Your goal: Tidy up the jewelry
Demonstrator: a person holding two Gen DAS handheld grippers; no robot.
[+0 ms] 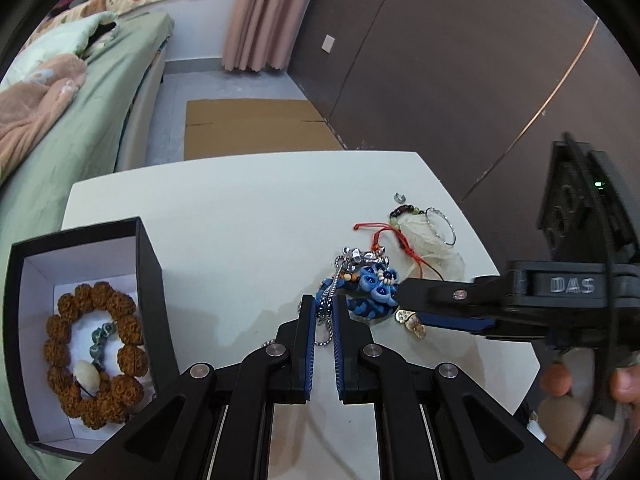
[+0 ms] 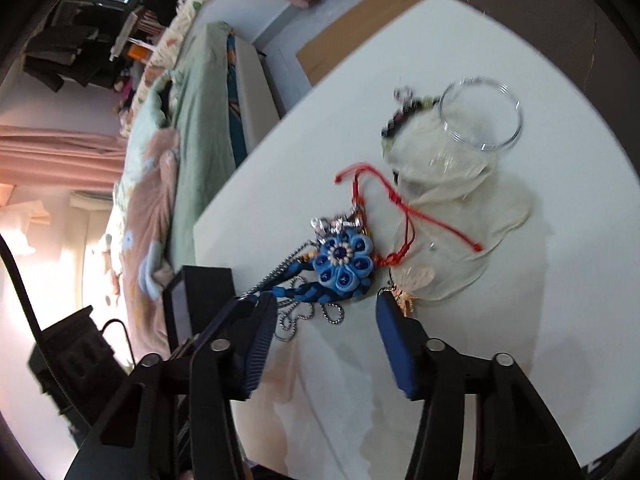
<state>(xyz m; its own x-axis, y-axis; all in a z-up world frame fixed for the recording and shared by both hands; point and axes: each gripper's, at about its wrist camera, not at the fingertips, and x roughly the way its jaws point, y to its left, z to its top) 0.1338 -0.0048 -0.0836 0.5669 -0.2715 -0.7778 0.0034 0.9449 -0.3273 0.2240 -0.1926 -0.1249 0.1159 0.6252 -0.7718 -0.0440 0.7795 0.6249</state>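
Right gripper [image 2: 326, 312] over white table [image 2: 520, 320], jaws apart, nothing pinched btwn pads. Blue fabric flower ornament [image 2: 343, 261] lies just ahead of tips, silver ball chain [image 2: 296, 316] tangled under it, near left finger. Red cord [image 2: 400, 196] runs across sheer organza pouch [image 2: 460, 200]. Clear bangle [image 2: 480, 114] on pouch's far end, dark bead bracelet [image 2: 394, 122] beside it. Black box [image 2: 200, 296] at table's left edge.
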